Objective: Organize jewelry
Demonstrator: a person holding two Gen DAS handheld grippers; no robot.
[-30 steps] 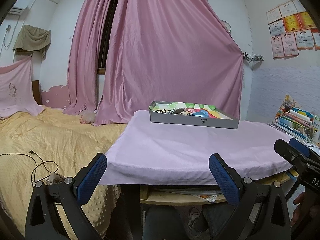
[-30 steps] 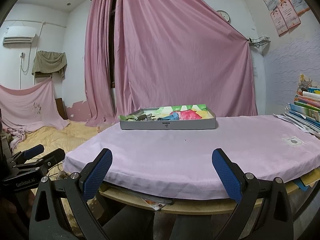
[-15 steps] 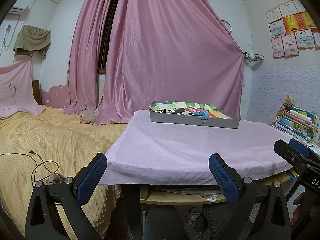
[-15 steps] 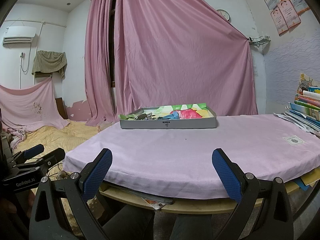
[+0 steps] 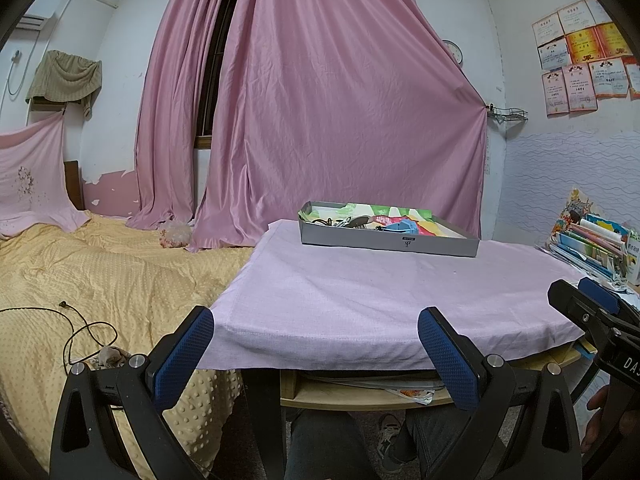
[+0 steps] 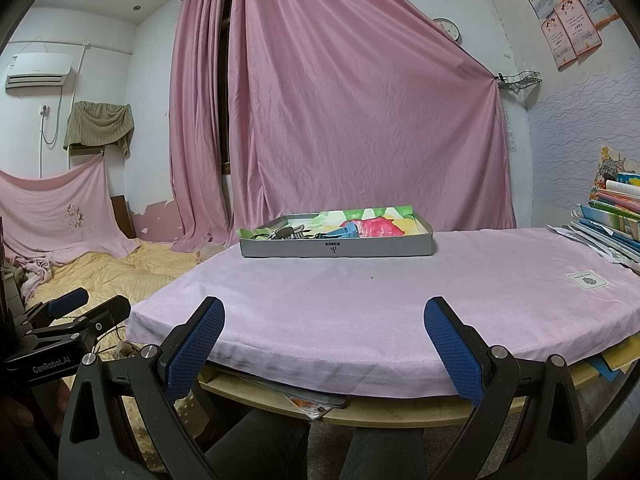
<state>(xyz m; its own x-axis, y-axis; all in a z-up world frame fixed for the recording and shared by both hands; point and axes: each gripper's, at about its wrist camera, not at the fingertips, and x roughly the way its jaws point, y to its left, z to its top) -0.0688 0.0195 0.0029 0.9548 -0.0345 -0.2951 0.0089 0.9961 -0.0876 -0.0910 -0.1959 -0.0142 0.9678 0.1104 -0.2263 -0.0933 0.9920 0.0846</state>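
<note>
While both sets of jaws are spread wide with nothing between them, the left hand-held gripper (image 5: 316, 338) and the right hand-held gripper (image 6: 324, 328) hang just short of the near edge of the table (image 6: 400, 410). Each has black plastic arms with silver bolts and blue pads (image 5: 186, 354) with a fine diamond-knurl texture.

Moving out, the table is a pale wooden slab covered by a soft lilac cloth (image 5: 380, 292), woven-looking and draped over the front edge, with a small white label (image 6: 587, 280) sewn on its right part. Toward the far side sits a shallow rectangular grey tray (image 6: 336, 247), cardboard by the look, lined with bright patchy paper. The jewelry (image 6: 286, 234), a dark tangle of metal bits too small to make out, is piled in the tray's left end, next to something blue (image 6: 346, 231).

A bumpy yellow blanket (image 5: 100, 272) covers the bed on the left, and stacked books (image 5: 588, 240) sit at the right. Shiny pink curtains (image 5: 340, 120) hang behind.
</note>
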